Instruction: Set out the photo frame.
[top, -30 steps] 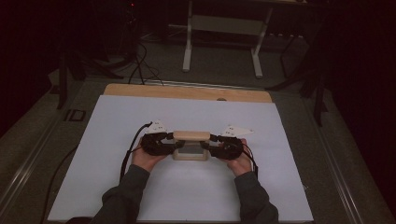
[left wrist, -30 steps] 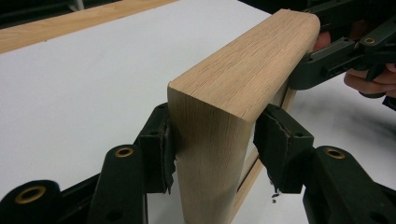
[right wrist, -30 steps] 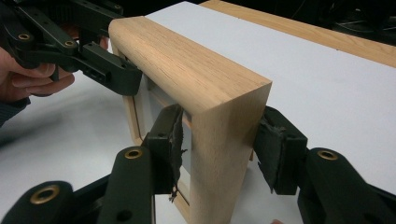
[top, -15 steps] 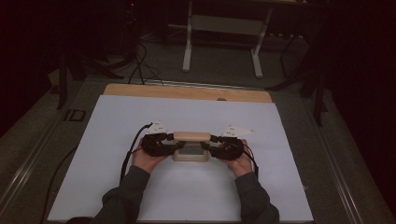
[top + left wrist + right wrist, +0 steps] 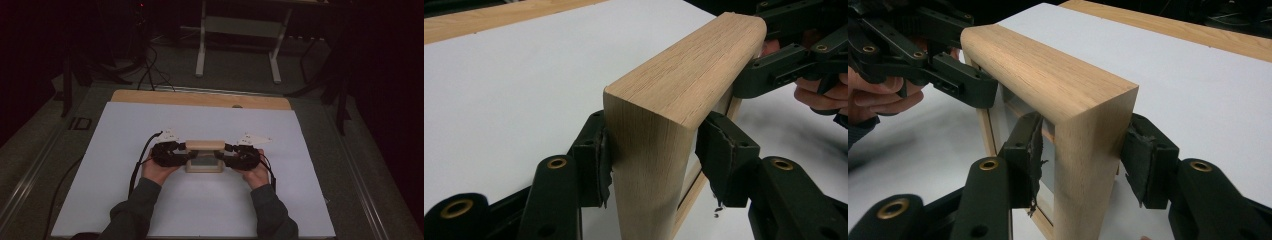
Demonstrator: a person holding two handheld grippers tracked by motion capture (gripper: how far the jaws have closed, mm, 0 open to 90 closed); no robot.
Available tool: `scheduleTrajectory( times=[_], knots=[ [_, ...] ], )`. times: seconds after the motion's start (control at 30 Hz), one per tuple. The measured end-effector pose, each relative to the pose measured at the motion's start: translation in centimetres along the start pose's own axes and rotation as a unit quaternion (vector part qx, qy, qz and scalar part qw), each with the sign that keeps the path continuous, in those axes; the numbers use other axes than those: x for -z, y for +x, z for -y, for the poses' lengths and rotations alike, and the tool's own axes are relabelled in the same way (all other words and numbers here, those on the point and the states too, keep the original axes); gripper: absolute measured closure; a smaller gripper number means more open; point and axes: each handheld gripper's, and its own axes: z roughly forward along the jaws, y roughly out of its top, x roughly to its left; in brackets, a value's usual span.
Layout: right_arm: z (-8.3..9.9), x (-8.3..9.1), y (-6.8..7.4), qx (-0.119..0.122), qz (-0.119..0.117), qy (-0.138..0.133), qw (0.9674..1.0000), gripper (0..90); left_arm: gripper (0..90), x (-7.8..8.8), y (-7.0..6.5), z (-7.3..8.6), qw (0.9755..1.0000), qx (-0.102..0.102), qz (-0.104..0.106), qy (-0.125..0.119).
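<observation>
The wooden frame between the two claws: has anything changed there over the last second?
Nothing visibly changed. The frame stands at the same spot on the white table, the left claw clamped on one end post and the right claw on the other. Both hands kept still.

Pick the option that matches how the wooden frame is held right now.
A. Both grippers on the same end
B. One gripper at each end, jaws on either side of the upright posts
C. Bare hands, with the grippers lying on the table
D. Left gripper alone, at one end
B: the left gripper has its pads on one end post of the wooden frame, and the right gripper clamps the opposite end post.
</observation>
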Motion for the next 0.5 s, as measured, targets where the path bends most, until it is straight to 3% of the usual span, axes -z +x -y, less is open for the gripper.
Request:
scheduleTrajectory(
  times=[0.5],
  knots=[
    [-0.10,-0.70,-0.19,-0.015,-0.002,-0.002,0.9999,52.1,50.2,0.05,0.49,0.05,0.9999,0.014,-0.005,-0.001]
  ],
)
